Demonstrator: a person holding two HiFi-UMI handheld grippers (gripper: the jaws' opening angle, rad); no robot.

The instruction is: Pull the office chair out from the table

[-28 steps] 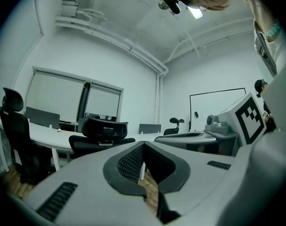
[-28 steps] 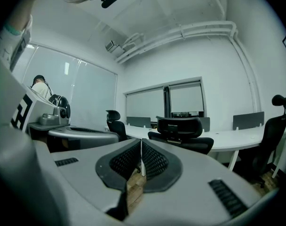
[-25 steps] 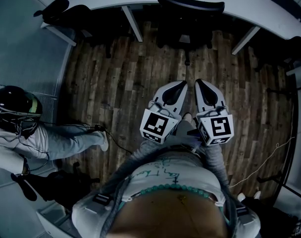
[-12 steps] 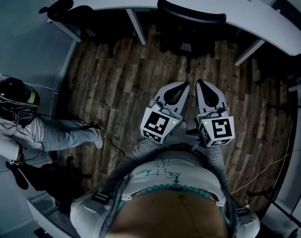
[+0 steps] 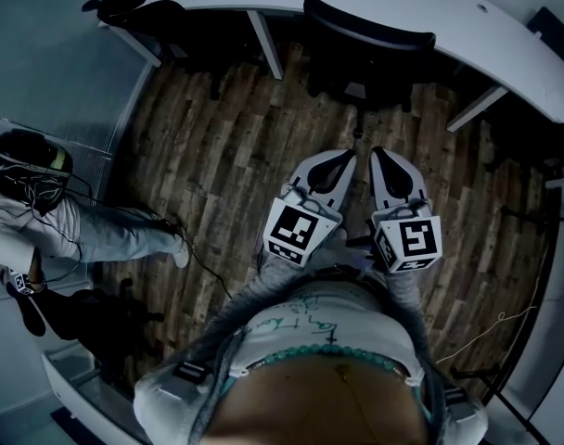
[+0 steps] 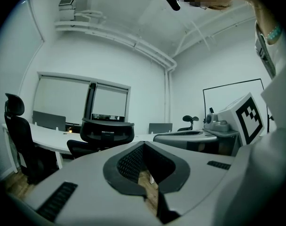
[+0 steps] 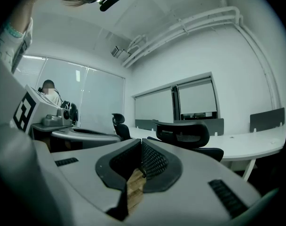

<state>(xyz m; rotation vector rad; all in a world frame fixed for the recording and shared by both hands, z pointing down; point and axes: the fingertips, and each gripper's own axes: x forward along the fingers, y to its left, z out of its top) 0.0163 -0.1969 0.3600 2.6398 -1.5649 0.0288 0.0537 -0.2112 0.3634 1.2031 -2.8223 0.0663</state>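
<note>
Far left of the office chair (image 5: 368, 28): a person (image 5: 50, 225) sits by the wall, legs stretched across the wood floor (image 5: 217, 146).
Upper left of it: a second black chair (image 5: 124, 12) stands at the end of the table (image 5: 505, 35).
Near side, left: the left gripper (image 5: 341, 158) has its jaws pressed together on nothing and points at the office chair, well apart from it.
Office chair itself: tucked under the white table, backrest facing both grippers.
Near side, right: the right gripper (image 5: 378, 154) is likewise closed and empty, just beside the left gripper.
</note>
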